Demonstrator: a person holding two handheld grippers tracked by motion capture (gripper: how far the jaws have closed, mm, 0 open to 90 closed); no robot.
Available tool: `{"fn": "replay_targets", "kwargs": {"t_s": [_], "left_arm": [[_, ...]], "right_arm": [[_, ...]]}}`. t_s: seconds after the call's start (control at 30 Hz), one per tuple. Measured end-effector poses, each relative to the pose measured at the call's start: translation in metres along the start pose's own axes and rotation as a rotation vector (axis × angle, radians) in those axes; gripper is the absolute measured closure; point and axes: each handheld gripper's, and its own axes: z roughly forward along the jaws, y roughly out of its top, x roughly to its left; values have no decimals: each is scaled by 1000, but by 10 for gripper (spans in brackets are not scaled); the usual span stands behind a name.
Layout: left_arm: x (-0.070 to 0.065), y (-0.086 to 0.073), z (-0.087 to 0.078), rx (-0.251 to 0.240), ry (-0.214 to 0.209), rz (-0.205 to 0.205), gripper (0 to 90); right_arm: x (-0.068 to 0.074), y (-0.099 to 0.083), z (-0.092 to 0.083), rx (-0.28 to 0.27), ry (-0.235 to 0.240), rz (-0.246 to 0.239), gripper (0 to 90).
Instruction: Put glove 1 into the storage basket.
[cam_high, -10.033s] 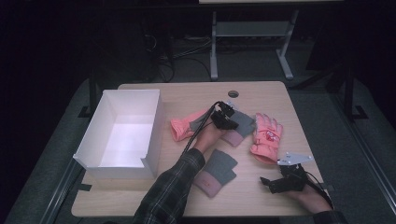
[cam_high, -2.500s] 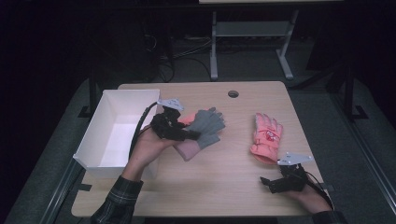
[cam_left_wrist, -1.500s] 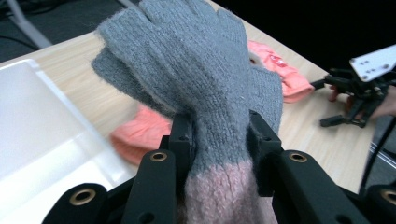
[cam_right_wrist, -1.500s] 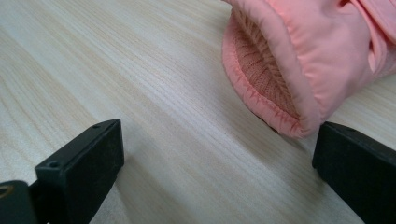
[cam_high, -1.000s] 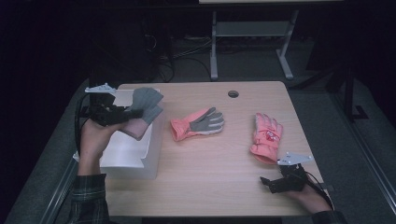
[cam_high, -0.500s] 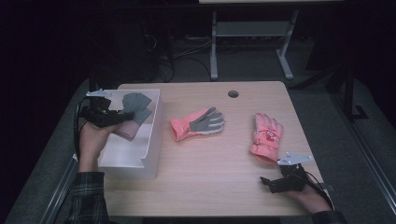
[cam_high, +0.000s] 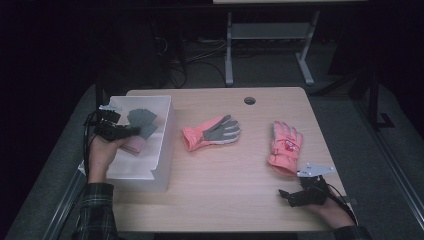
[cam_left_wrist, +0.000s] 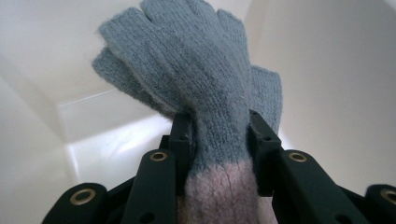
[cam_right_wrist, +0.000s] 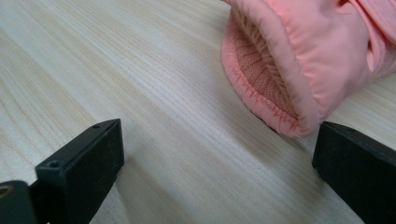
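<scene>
A grey knit glove (cam_high: 141, 121) with a pale pink cuff hangs inside the white box (cam_high: 165, 136) at the table's left. My left gripper (cam_high: 131, 131) is shut on the grey knit glove (cam_left_wrist: 196, 88) near its cuff, both jaws pressing the knit. A pink ski glove with a grey palm (cam_high: 210, 132) lies mid-table. A second pink ski glove (cam_high: 285, 147) lies at the right. My right gripper (cam_high: 283, 196) rests open on the table near the front right edge, and the pink ski glove's cuff (cam_right_wrist: 280, 70) lies just beyond its jaws.
The wooden table (cam_high: 235, 195) has a round cable hole (cam_high: 249, 100) near its far edge. A metal frame stand (cam_high: 265, 40) is on the floor behind the table.
My left gripper carried the grey knit glove from the table's middle leftward and down into the white box. The right gripper has stayed still.
</scene>
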Motion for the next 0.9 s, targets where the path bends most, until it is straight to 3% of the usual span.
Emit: {"fn": "replay_targets", "kwargs": {"t_s": [0.2,0.4,0.5,0.73,0.9], "left_arm": [[2,-4,13,42,11,-2,681],[5,-9,24,94,49,-2,680],[8,-13,28,109,59,-28,679],[10,-19,39,173,78,-42,672],[10,-21,45,199,88,-48,604]], "right_arm": [[0,0,0,0,0,-1,17],[0,0,0,0,0,0,17],[0,0,0,0,0,0,17],[0,0,0,0,0,0,17],[0,0,0,0,0,0,17]]}}
